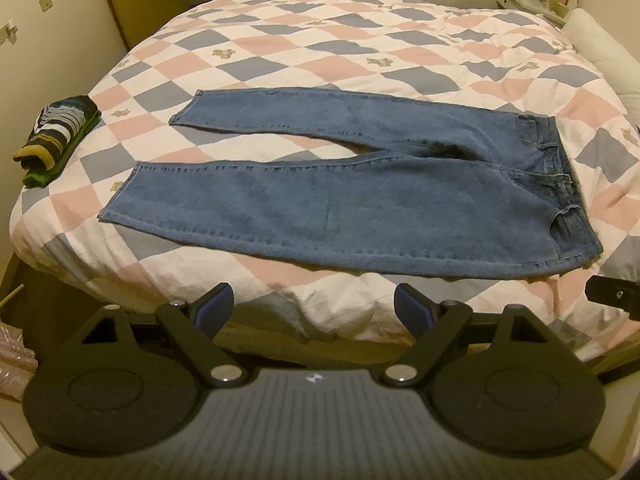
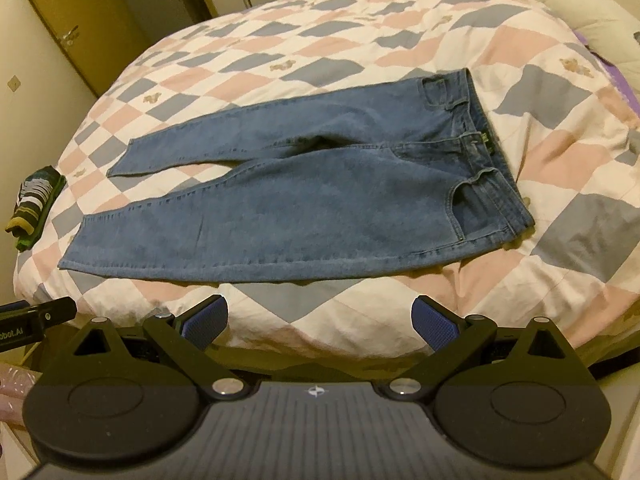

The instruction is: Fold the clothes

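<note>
Both tongs stand spread wide with nothing between their blue pads: the left tongs [image 1: 314, 308] hang just off the near edge of the bed [image 1: 360, 32], and the right tongs [image 2: 320, 320] hang beside them, further toward the waistband end. Spread flat on the checked quilt lie the jeans [image 1: 360, 208], unfolded, waistband [image 2: 486, 148] to the right and the 2 legs running left, parted in a narrow V from the crotch. The near leg hem [image 1: 120, 192] lies closer to the bed edge than the far leg hem [image 1: 186, 108]. Denim of this kind looks fairly heavy and dense for cloth; it should hold a crease and drape slowly rather than flutter, yet it stays limp enough that a single pinch will let the rest sag and drag across the quilt. Its rough weave should sit well against the textured pads, so slipping seems unlikely. Thick seamed edges make the best holds: the outer corner of the waistband for the right tongs and the near hem for the left, so 1 leg can be carried over onto the other. A pinch taken mid-leg risks gathering the quilt underneath as well. At the bed's left edge, well apart from the jeans, sits a small folded bundle [image 1: 56, 136] of striped cloth.
</note>
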